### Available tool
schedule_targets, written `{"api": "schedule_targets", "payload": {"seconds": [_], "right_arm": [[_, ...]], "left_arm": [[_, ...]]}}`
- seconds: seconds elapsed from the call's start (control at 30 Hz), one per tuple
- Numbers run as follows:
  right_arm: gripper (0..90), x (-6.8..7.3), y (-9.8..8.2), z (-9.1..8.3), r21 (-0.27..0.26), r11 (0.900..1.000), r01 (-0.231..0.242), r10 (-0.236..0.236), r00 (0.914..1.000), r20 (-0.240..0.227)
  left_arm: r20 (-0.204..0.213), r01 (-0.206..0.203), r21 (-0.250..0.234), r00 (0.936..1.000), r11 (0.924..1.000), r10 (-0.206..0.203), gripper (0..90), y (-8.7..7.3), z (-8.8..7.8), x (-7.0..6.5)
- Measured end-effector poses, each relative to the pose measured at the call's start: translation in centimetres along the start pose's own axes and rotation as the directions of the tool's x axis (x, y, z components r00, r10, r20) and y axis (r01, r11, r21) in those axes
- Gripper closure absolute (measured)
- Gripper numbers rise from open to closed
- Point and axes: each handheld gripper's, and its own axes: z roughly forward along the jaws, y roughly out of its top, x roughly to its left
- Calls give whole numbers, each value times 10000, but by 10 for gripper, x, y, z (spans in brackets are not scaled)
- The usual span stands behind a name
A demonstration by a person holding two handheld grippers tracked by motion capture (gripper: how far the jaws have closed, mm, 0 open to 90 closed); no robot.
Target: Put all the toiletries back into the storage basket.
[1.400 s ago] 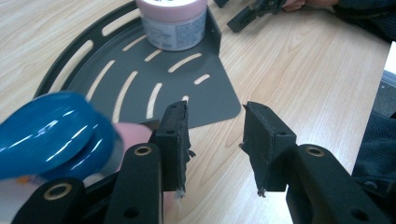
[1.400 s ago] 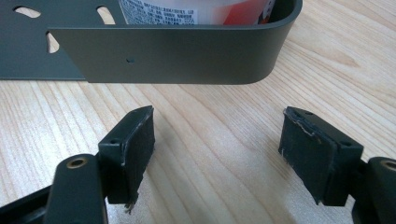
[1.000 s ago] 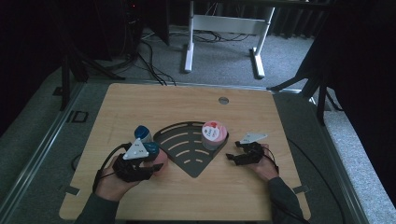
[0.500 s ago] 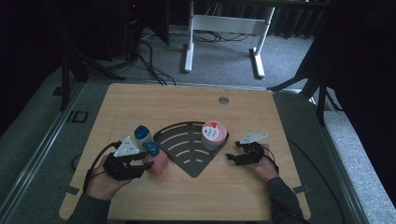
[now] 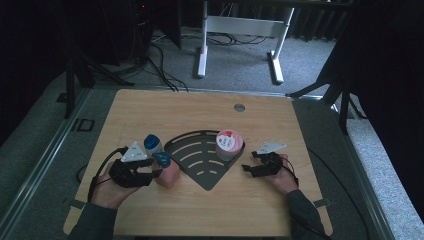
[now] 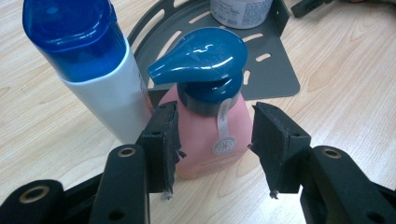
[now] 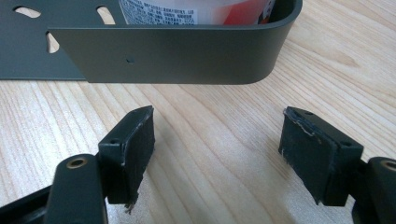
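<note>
Pink pump bottle (image 6: pixel 205 135) with a teal pump head (image 6: pixel 201 58), standing upright on the wooden table (image 5: pixel 200 110), just left of the dark slotted metal tray (image 5: pixel 200 160). Seen in the high view as a pink bottle (image 5: pixel 167 174) directly in front of the left gripper (image 5: pixel 150 170). Framed by the two black jaws of the left gripper (image 6: pixel 215 140) in the left gripper view: left pad close to the bottle's side or perhaps just touching it, right pad clearly apart from it, with a gap of bare wood between. Jaws just been opening, bottle between them but not pinched. Right behind and beside the bottle, a white bottle with a blue cap (image 6: pixel 88 60), also upright and nearly touching it. Farther off, on the tray's right corner, a white tub with a red label (image 5: pixel 229 145), held in by the tray's raised rim (image 7: pixel 187 56). To the right of the tray, the right gripper (image 5: pixel 252 162), resting low over the table with jaws spread wide, only bare wood between the pads, pointed at the tray's rounded corner.
</note>
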Motion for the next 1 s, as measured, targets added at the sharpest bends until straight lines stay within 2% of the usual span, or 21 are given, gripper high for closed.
{"api": "schedule_targets", "payload": {"seconds": [0.57,1.0], "right_arm": [[258,0,0,0,8,10000,14,-14,10000,-12],[258,0,0,0,6,10000,10,-10,10000,-12]], "left_arm": [[256,-45,-10,9997,10000,45,462,9,11,6],[409,-30,34,9992,10000,28,489,10,20,8]]}}
